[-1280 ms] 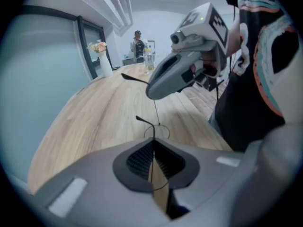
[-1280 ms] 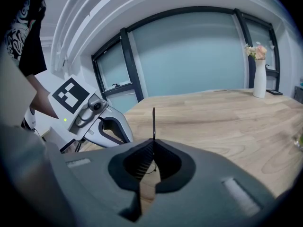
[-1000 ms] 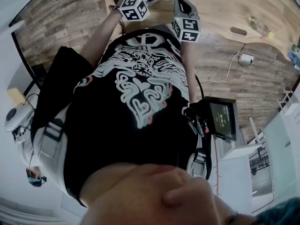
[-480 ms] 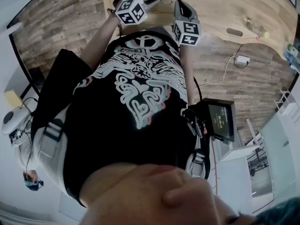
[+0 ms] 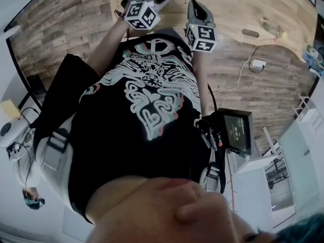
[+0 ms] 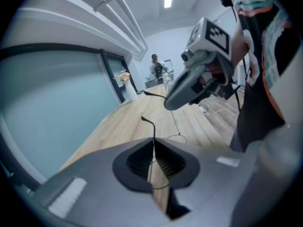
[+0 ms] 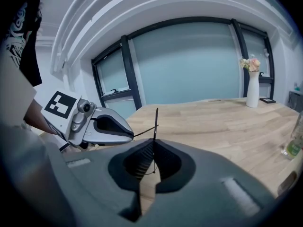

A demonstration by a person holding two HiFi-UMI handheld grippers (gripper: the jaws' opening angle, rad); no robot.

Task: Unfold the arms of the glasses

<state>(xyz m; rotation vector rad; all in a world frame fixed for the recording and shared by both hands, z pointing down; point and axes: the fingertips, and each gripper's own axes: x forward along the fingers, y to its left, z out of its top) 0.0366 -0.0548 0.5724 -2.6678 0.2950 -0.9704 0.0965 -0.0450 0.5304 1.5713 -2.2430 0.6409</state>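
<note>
I find the left gripper (image 6: 153, 141) closed tight on a thin black arm of the glasses (image 6: 154, 130). The wire runs up between the ribbed pads, and its curved tip stands clear above them. The glasses are held over the wooden table (image 5: 238, 9), strung between the two grippers. I cannot tell whether any part of the frame touches the tabletop. To the right, the right gripper (image 7: 154, 143) is likewise clamped on a thin black arm, which stands upright out of its pads. The two grippers point toward each other, tips near but apart. Farther right on the table I note a white vase (image 7: 252, 91) with flowers and a bottle (image 5: 273, 28), both well apart from the glasses.
</note>
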